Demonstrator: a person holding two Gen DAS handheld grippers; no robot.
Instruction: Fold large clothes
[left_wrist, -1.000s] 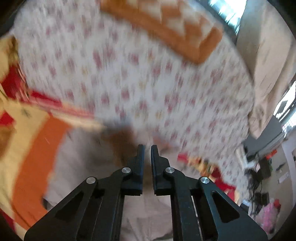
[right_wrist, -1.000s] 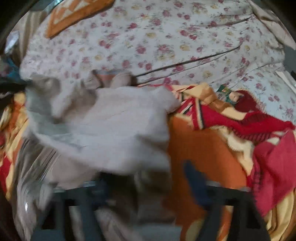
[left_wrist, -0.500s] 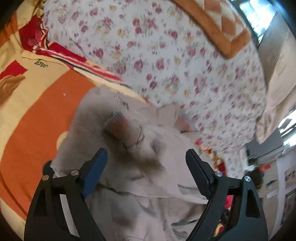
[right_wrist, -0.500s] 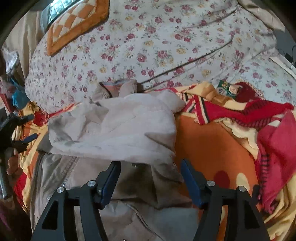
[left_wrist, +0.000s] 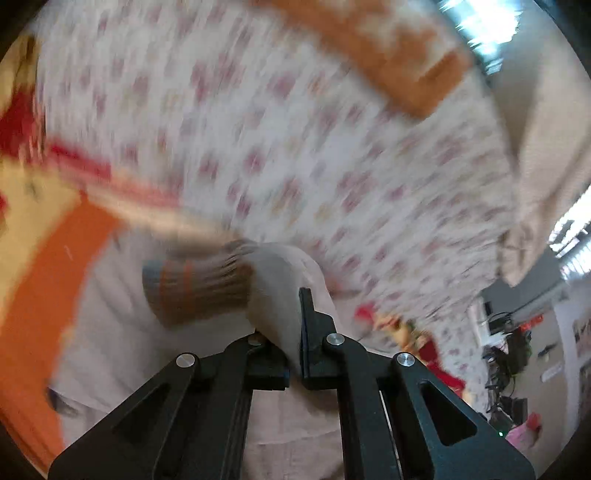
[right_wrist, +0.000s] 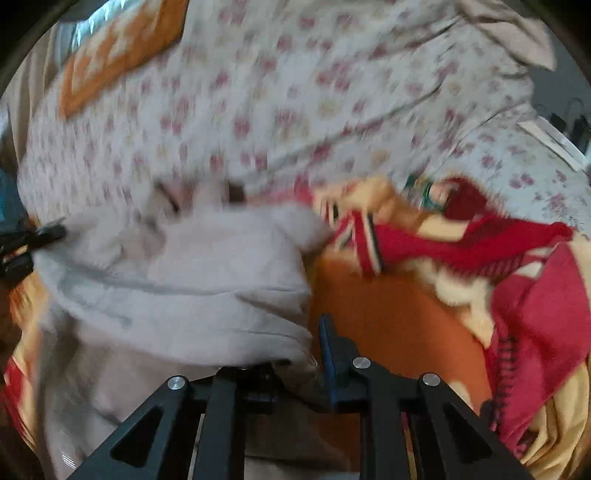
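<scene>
Across the bed's floral sheet (left_wrist: 295, 147), my left tongs (left_wrist: 291, 328) and right tongs (right_wrist: 295, 354) had just pinched the soft, floppy jacket (right_wrist: 207, 280); I judged hems the best hold.

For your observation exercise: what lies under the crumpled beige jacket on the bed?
Under the beige jacket an orange, yellow and red blanket shows at its edges, with the floral bedsheet beyond. What the jacket covers directly beneath cannot be seen.

Left claw (left_wrist: 295, 314), right claw (right_wrist: 295, 347): black linkage arms, silver screws, blue pads.
</scene>
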